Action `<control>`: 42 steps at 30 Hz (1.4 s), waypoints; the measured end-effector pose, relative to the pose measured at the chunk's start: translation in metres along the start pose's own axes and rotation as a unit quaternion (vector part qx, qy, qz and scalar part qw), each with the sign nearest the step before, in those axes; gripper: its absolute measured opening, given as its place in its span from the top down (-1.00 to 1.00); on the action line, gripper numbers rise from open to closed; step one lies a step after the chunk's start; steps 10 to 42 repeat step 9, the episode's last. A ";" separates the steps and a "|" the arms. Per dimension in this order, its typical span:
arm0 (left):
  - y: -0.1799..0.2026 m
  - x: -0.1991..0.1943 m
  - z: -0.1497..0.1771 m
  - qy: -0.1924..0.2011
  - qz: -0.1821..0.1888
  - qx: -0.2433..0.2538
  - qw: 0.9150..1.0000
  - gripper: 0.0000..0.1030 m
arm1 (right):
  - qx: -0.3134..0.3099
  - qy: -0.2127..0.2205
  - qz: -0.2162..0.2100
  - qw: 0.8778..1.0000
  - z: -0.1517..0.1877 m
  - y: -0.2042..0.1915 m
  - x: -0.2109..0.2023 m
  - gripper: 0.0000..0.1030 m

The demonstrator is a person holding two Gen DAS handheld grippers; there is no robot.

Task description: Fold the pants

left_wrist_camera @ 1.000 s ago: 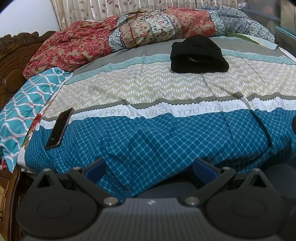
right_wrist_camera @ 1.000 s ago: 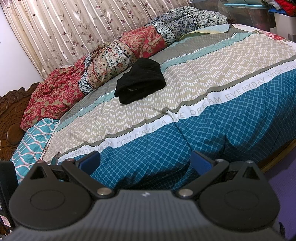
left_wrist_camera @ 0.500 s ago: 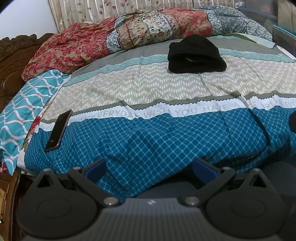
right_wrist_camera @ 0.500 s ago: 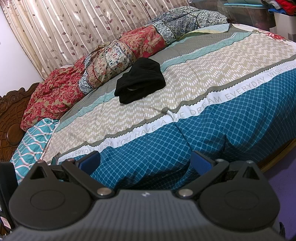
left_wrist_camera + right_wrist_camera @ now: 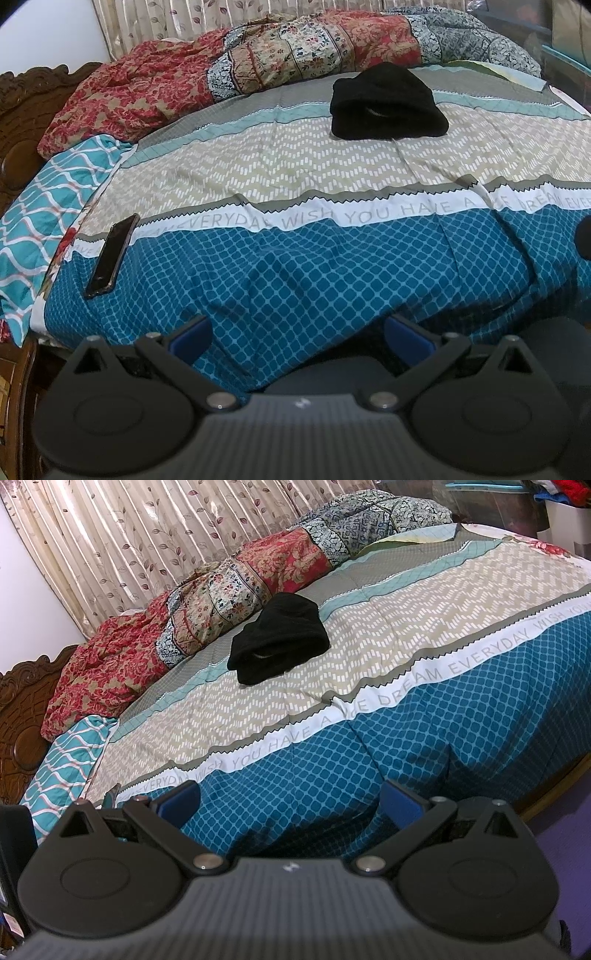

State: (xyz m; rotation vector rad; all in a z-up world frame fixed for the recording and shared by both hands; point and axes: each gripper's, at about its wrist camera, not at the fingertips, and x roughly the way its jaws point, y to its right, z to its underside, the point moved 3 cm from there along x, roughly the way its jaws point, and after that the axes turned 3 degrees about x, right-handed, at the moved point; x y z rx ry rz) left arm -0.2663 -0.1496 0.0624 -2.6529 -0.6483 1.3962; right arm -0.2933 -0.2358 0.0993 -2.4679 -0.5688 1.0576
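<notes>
Black pants (image 5: pixel 386 105) lie bunched in a compact heap on the far part of the bed, on the beige zigzag band of the cover; they also show in the right wrist view (image 5: pixel 279 642). My left gripper (image 5: pixel 299 332) is open and empty, held off the bed's near edge, far from the pants. My right gripper (image 5: pixel 290 799) is open and empty too, also back at the near edge over the blue checked band.
A dark phone (image 5: pixel 112 256) lies on the cover (image 5: pixel 332 273) at the near left. A floral quilt (image 5: pixel 295 51) is piled along the far side before a curtain (image 5: pixel 129 542). A carved wooden headboard (image 5: pixel 22 716) stands left, beside a teal pillow (image 5: pixel 44 206).
The left wrist view has shifted slightly, so the bed sits a little further left in it. The right gripper has not moved. Both grippers stay open.
</notes>
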 end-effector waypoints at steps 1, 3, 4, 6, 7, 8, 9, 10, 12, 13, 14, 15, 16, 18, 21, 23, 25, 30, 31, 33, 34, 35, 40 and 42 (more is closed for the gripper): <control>0.000 0.000 0.000 -0.001 0.002 0.000 1.000 -1.00 | 0.000 0.000 0.000 1.000 0.000 0.000 0.000 -1.00; 0.001 -0.001 0.000 0.001 0.005 0.003 1.000 -1.00 | 0.002 -0.001 0.001 1.000 0.003 -0.002 0.000 -1.00; 0.001 -0.001 0.001 0.002 0.008 0.004 1.000 -1.00 | 0.003 -0.001 0.001 1.000 0.005 -0.002 0.000 -1.00; 0.003 -0.002 0.001 0.003 0.011 0.005 1.000 -1.00 | 0.006 -0.001 0.002 1.000 0.007 -0.004 0.001 -1.00; 0.003 -0.002 0.001 0.005 0.014 0.006 1.000 -1.00 | 0.005 0.000 0.002 1.000 0.007 -0.004 0.001 -1.00; 0.004 -0.002 0.000 0.006 0.018 0.008 1.000 -1.00 | 0.005 0.000 0.002 1.000 0.008 -0.005 0.001 -1.00; 0.006 -0.002 0.000 0.006 0.023 0.010 1.000 -1.00 | 0.005 0.000 0.002 1.000 0.006 -0.004 0.001 -1.00; 0.006 -0.002 0.000 0.006 0.023 0.010 1.000 -1.00 | 0.005 0.000 0.002 1.000 0.006 -0.004 0.001 -1.00; 0.006 -0.002 0.000 0.006 0.023 0.010 1.000 -1.00 | 0.005 0.000 0.002 1.000 0.006 -0.004 0.001 -1.00; 0.006 -0.002 0.000 0.006 0.023 0.010 1.000 -1.00 | 0.005 0.000 0.002 1.000 0.006 -0.004 0.001 -1.00; 0.006 -0.002 0.000 0.006 0.023 0.010 1.000 -1.00 | 0.005 0.000 0.002 1.000 0.006 -0.004 0.001 -1.00; 0.006 -0.002 0.000 0.006 0.023 0.010 1.000 -1.00 | 0.005 0.000 0.002 1.000 0.006 -0.004 0.001 -1.00; 0.006 -0.002 0.000 0.006 0.023 0.010 1.000 -1.00 | 0.005 0.000 0.002 1.000 0.006 -0.004 0.001 -1.00; 0.006 -0.002 0.000 0.006 0.023 0.010 1.000 -1.00 | 0.005 0.000 0.002 1.000 0.006 -0.004 0.001 -1.00; 0.006 -0.002 0.000 0.006 0.023 0.010 1.000 -1.00 | 0.005 0.000 0.002 1.000 0.006 -0.004 0.001 -1.00; 0.006 -0.002 0.000 0.006 0.023 0.010 1.000 -1.00 | 0.005 0.000 0.002 1.000 0.006 -0.004 0.001 -1.00; 0.006 -0.002 0.000 0.006 0.023 0.010 1.000 -1.00 | 0.005 0.000 0.002 1.000 0.006 -0.004 0.001 -1.00; 0.006 -0.002 0.000 0.006 0.023 0.010 1.000 -1.00 | 0.005 0.000 0.002 1.000 0.006 -0.004 0.001 -1.00; 0.006 -0.002 0.000 0.006 0.023 0.010 1.000 -1.00 | 0.005 0.000 0.002 1.000 0.006 -0.004 0.001 -1.00; 0.006 -0.002 0.000 0.006 0.023 0.010 1.000 -1.00 | 0.005 0.000 0.002 1.000 0.006 -0.004 0.001 -1.00; 0.006 -0.002 0.000 0.006 0.023 0.010 1.000 -1.00 | 0.005 0.000 0.002 1.000 0.006 -0.004 0.001 -1.00; 0.006 -0.002 0.000 0.006 0.023 0.010 1.000 -1.00 | 0.005 0.000 0.002 1.000 0.006 -0.004 0.001 -1.00; 0.006 -0.002 0.000 0.006 0.023 0.010 1.000 -1.00 | 0.005 0.000 0.002 1.000 0.006 -0.004 0.001 -1.00; 0.006 -0.002 0.000 0.006 0.023 0.010 1.000 -1.00 | 0.005 0.000 0.002 1.000 0.006 -0.004 0.001 -1.00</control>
